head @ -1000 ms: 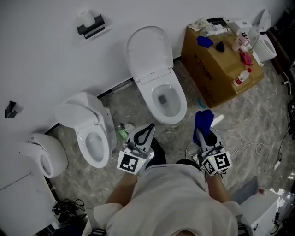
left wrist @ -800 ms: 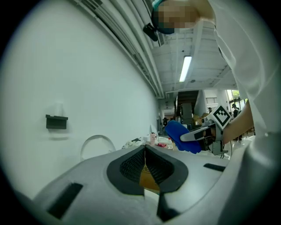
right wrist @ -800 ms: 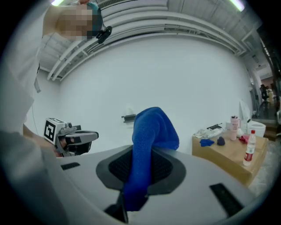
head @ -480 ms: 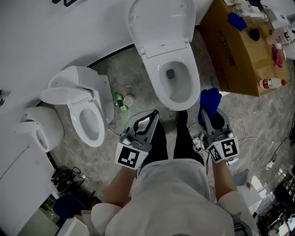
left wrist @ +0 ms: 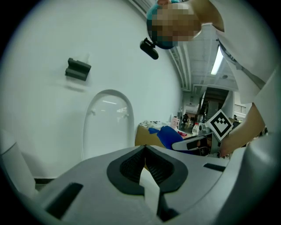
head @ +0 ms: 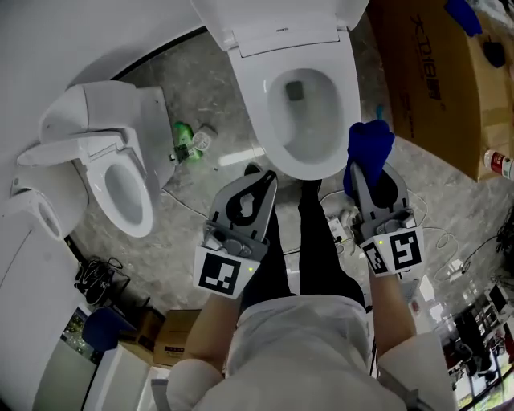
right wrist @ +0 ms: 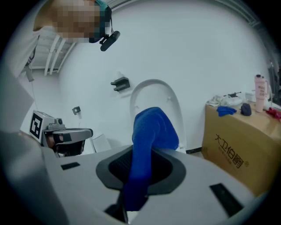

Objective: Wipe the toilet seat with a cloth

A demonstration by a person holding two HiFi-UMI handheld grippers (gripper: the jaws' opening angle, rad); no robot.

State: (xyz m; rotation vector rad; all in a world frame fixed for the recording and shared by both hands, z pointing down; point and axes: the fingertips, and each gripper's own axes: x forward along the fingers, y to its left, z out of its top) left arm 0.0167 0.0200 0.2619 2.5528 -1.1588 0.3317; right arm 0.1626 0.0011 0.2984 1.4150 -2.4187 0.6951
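Blue cloth [head: 369, 146] is clamped in the right gripper [head: 359, 170], just beside the front right edge of the toilet seat [head: 268, 112]. The left gripper [head: 267, 181], jaws together and empty, hovers near the seat's front edge. The lid [head: 273, 20] stands raised.

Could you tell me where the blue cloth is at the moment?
In the head view the blue cloth is on the right, clamped in the right gripper beside the front right rim of the open toilet.
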